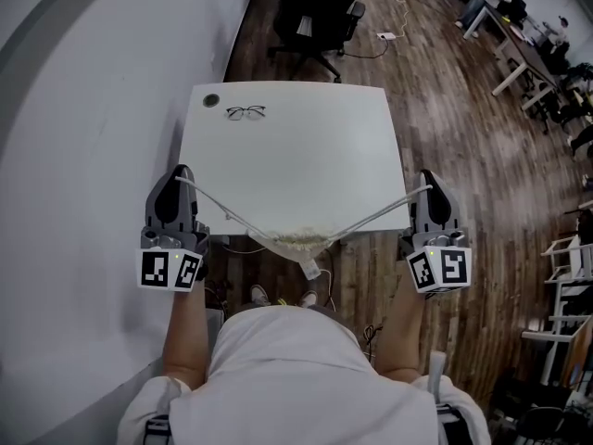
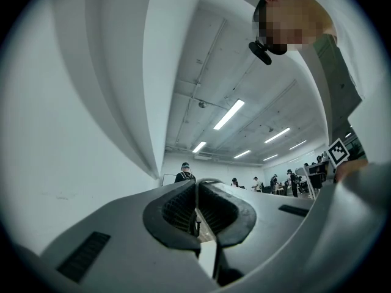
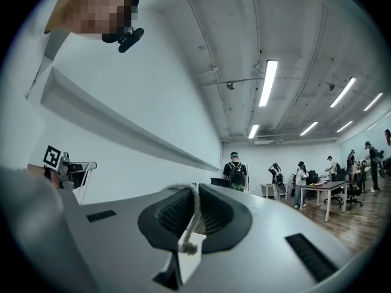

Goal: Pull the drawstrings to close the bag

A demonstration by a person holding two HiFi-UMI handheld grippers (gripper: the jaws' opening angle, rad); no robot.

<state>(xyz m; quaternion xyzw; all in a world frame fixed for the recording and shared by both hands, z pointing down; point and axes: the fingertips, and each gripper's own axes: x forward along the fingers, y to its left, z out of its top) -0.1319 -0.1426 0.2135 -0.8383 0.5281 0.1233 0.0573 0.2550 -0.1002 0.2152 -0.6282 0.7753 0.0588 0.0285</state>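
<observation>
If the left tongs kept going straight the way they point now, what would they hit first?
Nothing near, as far as I can tell: the left tongs, shut on the drawstring, point along the left edge of the table, beside the white wall. Depth is unclear.

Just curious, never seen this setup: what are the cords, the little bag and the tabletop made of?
The cords: twisted off-white rope, likely cotton; strands and a frayed knot show. The bag: cream cloth, gathered into wrinkles; fibre unclear. The tabletop: smooth matt white, probably laminate.
</observation>
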